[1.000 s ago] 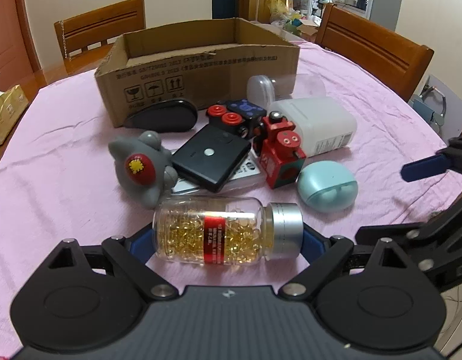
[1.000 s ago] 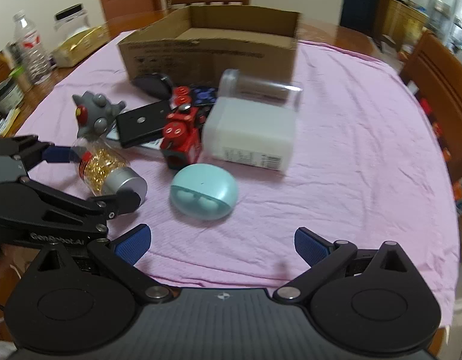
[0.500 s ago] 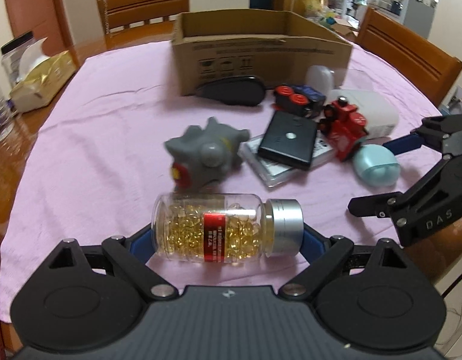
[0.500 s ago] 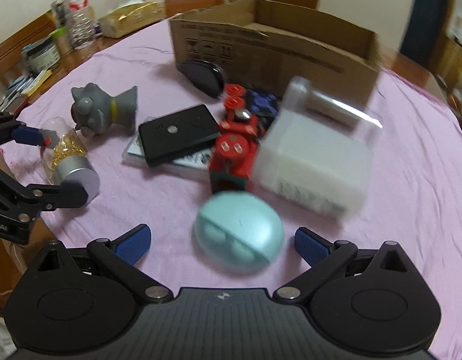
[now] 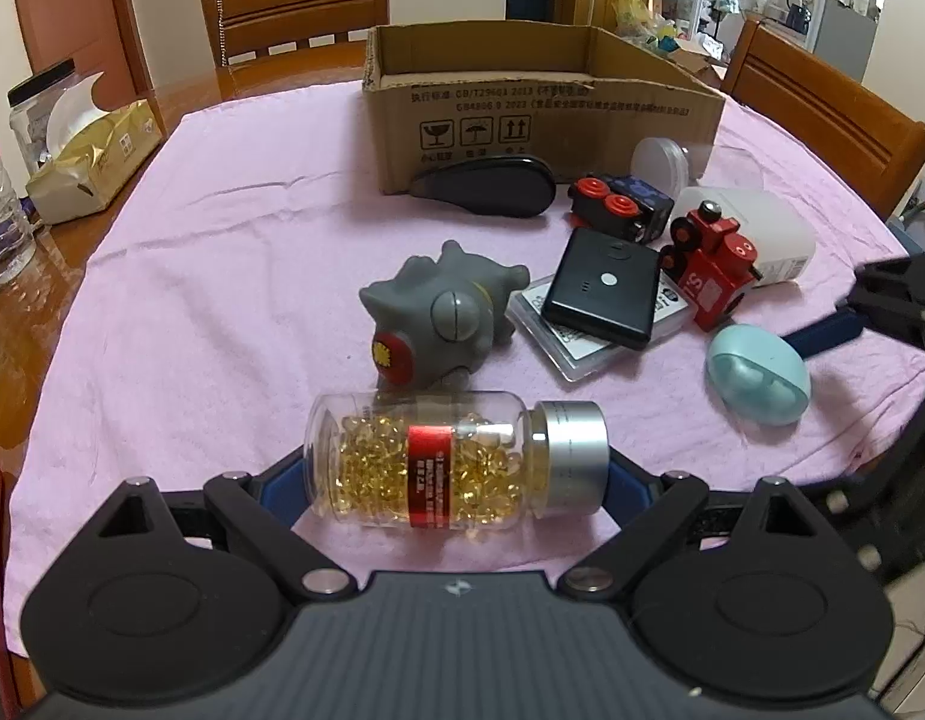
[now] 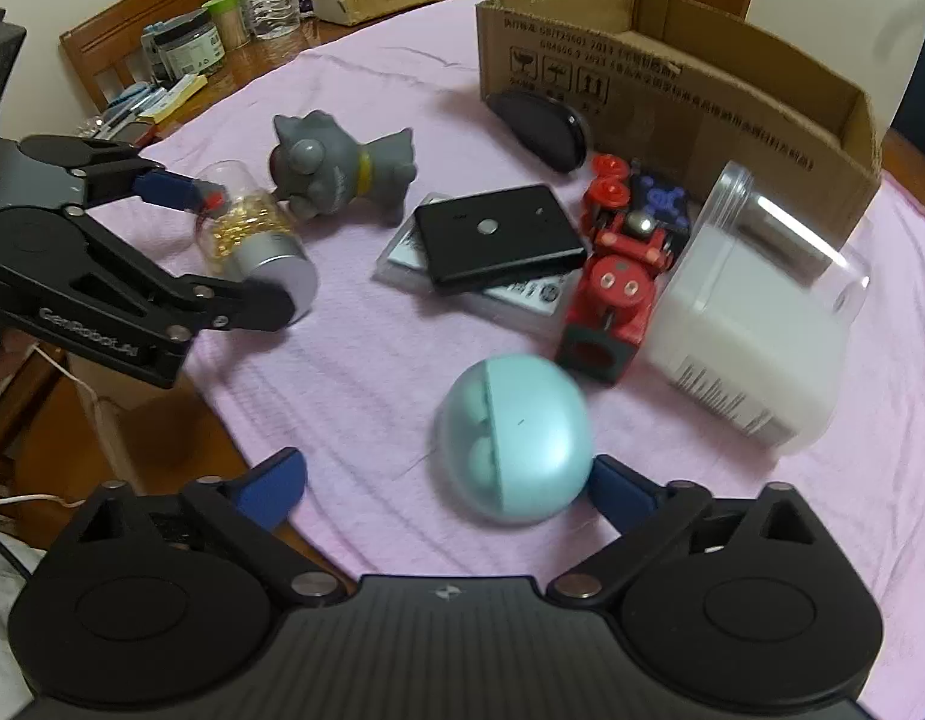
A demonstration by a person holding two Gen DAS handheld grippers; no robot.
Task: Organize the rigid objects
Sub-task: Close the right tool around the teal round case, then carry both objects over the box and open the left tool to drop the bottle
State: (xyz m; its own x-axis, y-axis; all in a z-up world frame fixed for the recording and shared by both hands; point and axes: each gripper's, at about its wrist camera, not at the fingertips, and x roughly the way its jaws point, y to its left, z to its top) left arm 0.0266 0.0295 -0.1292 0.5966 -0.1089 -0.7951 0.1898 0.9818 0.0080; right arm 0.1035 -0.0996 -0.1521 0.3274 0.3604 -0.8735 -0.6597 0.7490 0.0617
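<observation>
My left tool (image 5: pixel 456 477) is clamped on the capsule bottle (image 5: pixel 453 461), gripping it end to end: one blue pad on the glass base, the other on the silver cap. The bottle lies sideways, held above the pink cloth (image 5: pixel 234 276) near the tabletop edge, just in front of the grey toy (image 5: pixel 444 315). My right tool (image 6: pixel 447 489) is spread wide with the teal earbud case (image 6: pixel 513 438) sitting between its pads; the case looks to be touching the right pad (image 6: pixel 621 492) only, so nothing's gripped. Black box (image 5: pixel 600 288), red train (image 5: pixel 711 273) and white container (image 5: pixel 756 234) sit clustered before the cardboard box (image 5: pixel 546 114).
</observation>
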